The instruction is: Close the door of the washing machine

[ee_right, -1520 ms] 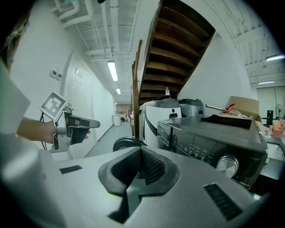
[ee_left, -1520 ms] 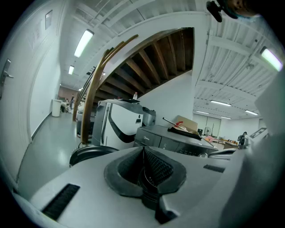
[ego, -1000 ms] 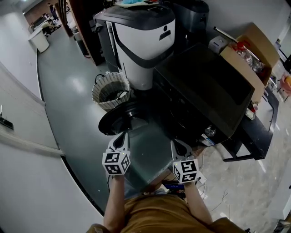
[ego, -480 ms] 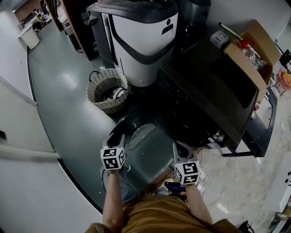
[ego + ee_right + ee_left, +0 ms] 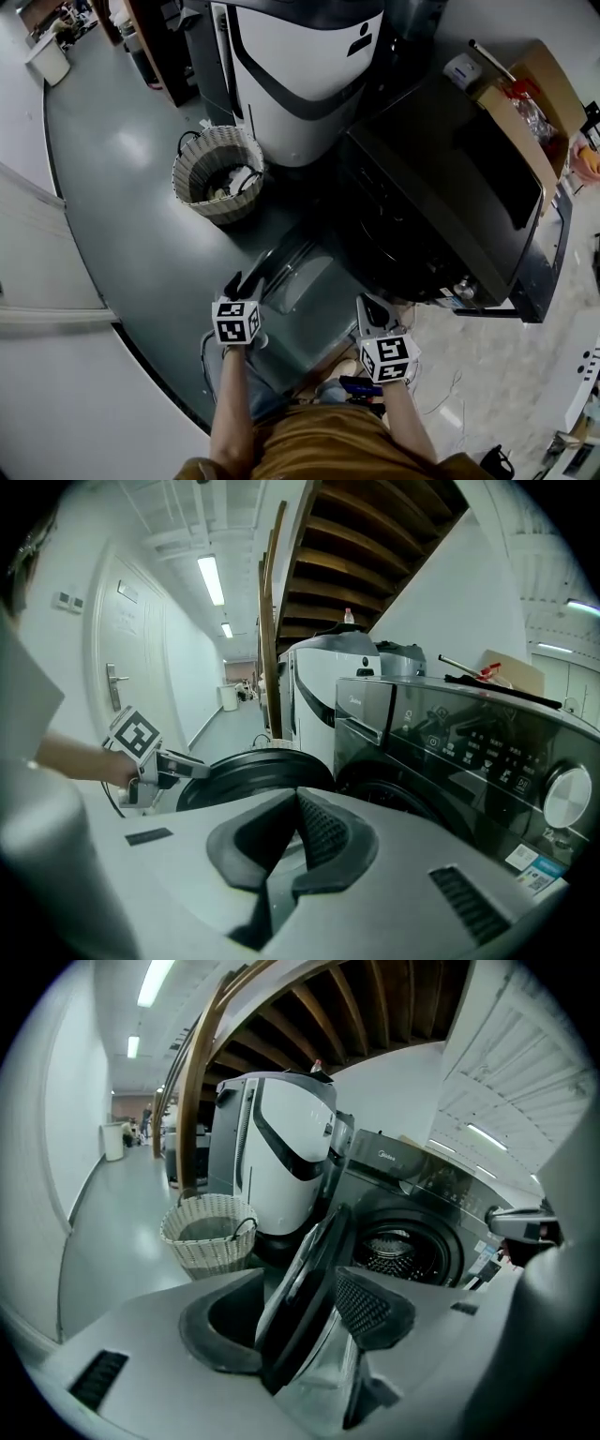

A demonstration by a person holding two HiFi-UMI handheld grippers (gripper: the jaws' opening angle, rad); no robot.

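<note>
Head view finds your left gripper (image 5: 242, 281) at the near rim of the round, dark-framed washing machine door with its clear domed window (image 5: 302, 274). The door stands swung wide open, low and to the left of the glossy black front-loading washing machine (image 5: 441, 187). The left jaws have just been opening and stand released, spread to either side of the door's edge, with neither ribbed pad clamped on it. Your right gripper (image 5: 373, 305) hangs just right of the door, its jaws clenched together on nothing.

Left gripper view catches the perforated steel drum (image 5: 398, 1252) inside the machine's round black port, with a gap showing between port and door. A smooth, shiny grey floor (image 5: 122, 187) spreads to the left of the door. A pale woven wicker basket (image 5: 217, 173) sits farther off on the left, apart from the rim and beside a tall, rounded white-and-black appliance (image 5: 300, 66). A brown cardboard box (image 5: 520, 89) stands at the machine's far right.
</note>
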